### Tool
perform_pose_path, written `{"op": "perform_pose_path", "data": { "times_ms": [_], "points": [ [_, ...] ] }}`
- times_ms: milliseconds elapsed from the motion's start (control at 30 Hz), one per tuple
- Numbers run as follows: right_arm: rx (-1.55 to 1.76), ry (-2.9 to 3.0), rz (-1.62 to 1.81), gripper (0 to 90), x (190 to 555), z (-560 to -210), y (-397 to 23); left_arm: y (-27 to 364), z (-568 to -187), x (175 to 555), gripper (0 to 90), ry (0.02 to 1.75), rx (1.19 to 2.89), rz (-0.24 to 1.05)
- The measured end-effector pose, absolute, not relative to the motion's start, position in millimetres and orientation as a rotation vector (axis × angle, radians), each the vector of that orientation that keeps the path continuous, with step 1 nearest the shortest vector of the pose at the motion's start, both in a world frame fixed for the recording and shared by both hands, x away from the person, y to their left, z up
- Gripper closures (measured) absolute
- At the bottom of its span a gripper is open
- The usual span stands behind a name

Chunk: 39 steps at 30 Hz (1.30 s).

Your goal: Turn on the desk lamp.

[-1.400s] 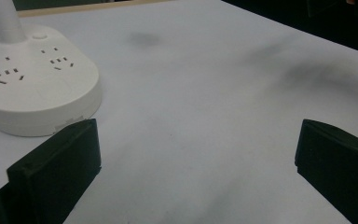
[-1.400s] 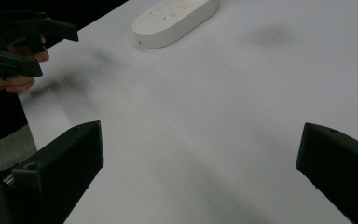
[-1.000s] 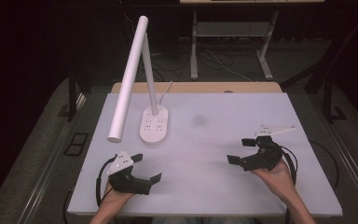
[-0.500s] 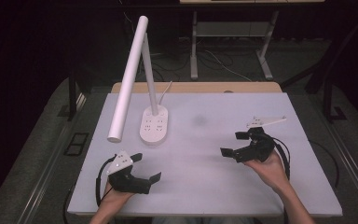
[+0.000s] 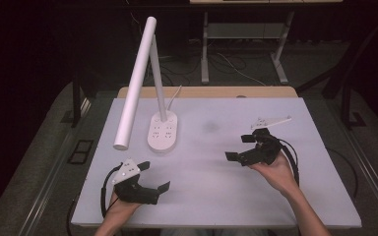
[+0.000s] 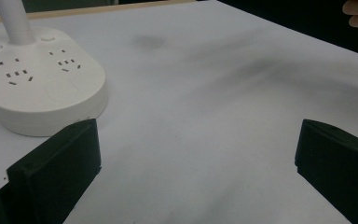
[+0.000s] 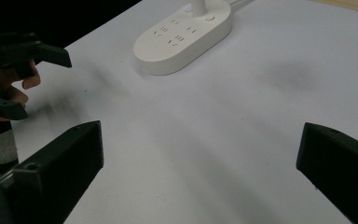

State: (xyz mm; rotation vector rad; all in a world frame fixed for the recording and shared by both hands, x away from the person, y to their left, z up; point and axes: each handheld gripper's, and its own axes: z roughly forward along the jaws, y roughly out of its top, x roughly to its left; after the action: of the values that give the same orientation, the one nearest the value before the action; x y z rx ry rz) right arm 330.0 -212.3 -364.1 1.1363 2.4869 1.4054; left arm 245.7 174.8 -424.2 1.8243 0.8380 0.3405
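White table top seen from the high view, with dark floor around it. A white desk lamp is stood toward the far left of the table; its oval base, which carries socket outlets, rests flat on the surface, and a long tube head slants down and to the left from a thin upright stem. A white cord is seen running from the base toward the far edge.

Left gripper is held low at the near left of the table, jaws spread wide with nothing between them. The lamp base lies beyond it, near but apart; in the left gripper view the base is seen just past the left jaw, not touched, with a small blue light at its far left corner.

Right gripper is held at the right side of the table in a hand, jaws likewise spread and empty, pointed leftward. The lamp base is well apart from it, across bare table; in the right gripper view the base sits far ahead between the two jaws' lines, and the other gripper shows at the left edge.

A faint grey smudge is noted on the table between base and right gripper.
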Motion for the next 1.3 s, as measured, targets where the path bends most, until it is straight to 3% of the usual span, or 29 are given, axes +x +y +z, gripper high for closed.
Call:
{"op": "perform_pose_path", "data": {
  "times_ms": [1300],
  "points": [
    [1.091,2.552,1.408,0.0,384,-359,-139,178,-424,247,0.0,0.839,1.823,0.341]
  ]
}}
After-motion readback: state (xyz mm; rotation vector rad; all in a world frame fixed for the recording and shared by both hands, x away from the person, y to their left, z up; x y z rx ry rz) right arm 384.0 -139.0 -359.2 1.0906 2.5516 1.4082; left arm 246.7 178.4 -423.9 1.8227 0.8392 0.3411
